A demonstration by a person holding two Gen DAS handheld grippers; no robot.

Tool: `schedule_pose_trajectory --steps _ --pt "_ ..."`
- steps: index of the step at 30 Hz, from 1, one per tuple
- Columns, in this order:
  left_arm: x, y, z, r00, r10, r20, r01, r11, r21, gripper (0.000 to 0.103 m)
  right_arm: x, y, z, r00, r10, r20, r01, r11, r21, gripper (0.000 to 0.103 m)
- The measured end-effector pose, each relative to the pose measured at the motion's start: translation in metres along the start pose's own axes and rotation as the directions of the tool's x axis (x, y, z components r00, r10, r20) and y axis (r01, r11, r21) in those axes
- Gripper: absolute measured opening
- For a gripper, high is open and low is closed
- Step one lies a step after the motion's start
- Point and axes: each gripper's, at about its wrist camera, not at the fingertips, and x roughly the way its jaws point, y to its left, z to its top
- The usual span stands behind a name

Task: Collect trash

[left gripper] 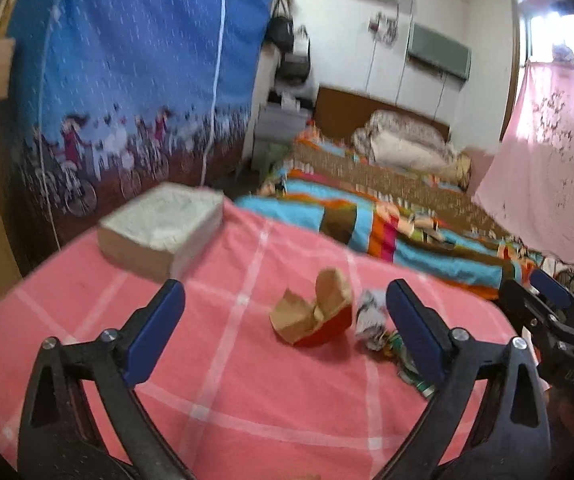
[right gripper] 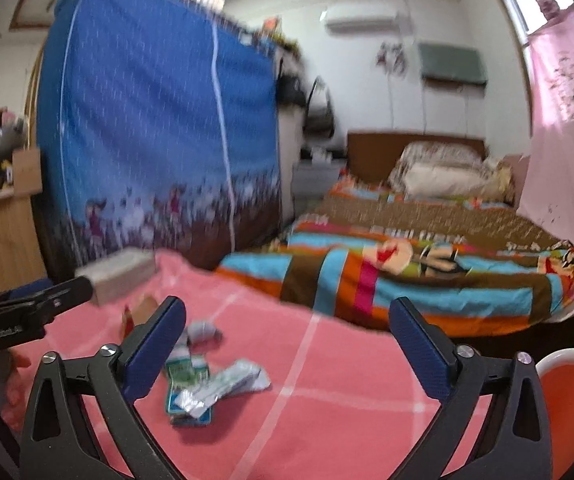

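Left wrist view: the left tongs [left gripper: 285, 322] stand wide open over a surface covered by a pink checked cloth [left gripper: 223, 380], with nothing between the blue pads. The trash lies loose in a small heap towards the right side of the cloth: a crumpled brown and red paper box [left gripper: 313, 314], with a crushed white wrapper [left gripper: 369, 314] just beside it. A tissue pack [left gripper: 163, 232] sits near the far left edge, apart from the trash, so probably not litter. The right tongs [left gripper: 543, 300] show at the right edge.

Right wrist view: the right tongs [right gripper: 287, 344] gape wide and empty. Flattened green and white wrappers [right gripper: 203, 384] lie near their left pad; the printing is too blurred to read. A red and white bin [right gripper: 567, 376] waits at the right edge, likely for the trash. White lettering on the left tongs' body is too small to read surely.
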Motion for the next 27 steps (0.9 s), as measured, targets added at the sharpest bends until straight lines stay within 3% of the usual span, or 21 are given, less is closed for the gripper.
schedule_pose_trajectory --steps 3,8,13,20,27 --pt "0.016 0.005 -0.002 0.996 -0.029 -0.079 0.026 0.999 -0.038 0.095 0.014 0.008 -0.004 0.996 0.017 -0.083 -0.019 1.0 -0.024 0.083" --pt "0.028 0.01 -0.004 0.986 -0.085 -0.143 0.073 0.993 -0.092 0.088 0.036 0.021 -0.015 0.969 0.062 -0.238 -0.073 0.997 -0.039 0.07" --pt "0.041 0.004 -0.005 0.97 -0.12 -0.212 0.101 0.99 -0.096 0.072 0.045 0.025 -0.022 0.944 0.106 -0.313 -0.118 0.993 -0.019 0.054" --pt "0.039 -0.003 -0.006 0.966 -0.149 -0.211 0.138 0.988 -0.069 0.049 0.049 0.022 -0.027 0.911 0.2 -0.362 -0.193 0.98 0.054 0.036" --pt "0.035 -0.01 -0.007 0.968 -0.134 -0.213 0.133 0.991 -0.019 0.039 0.051 0.022 -0.031 0.891 0.247 -0.381 -0.231 0.969 0.089 0.026"
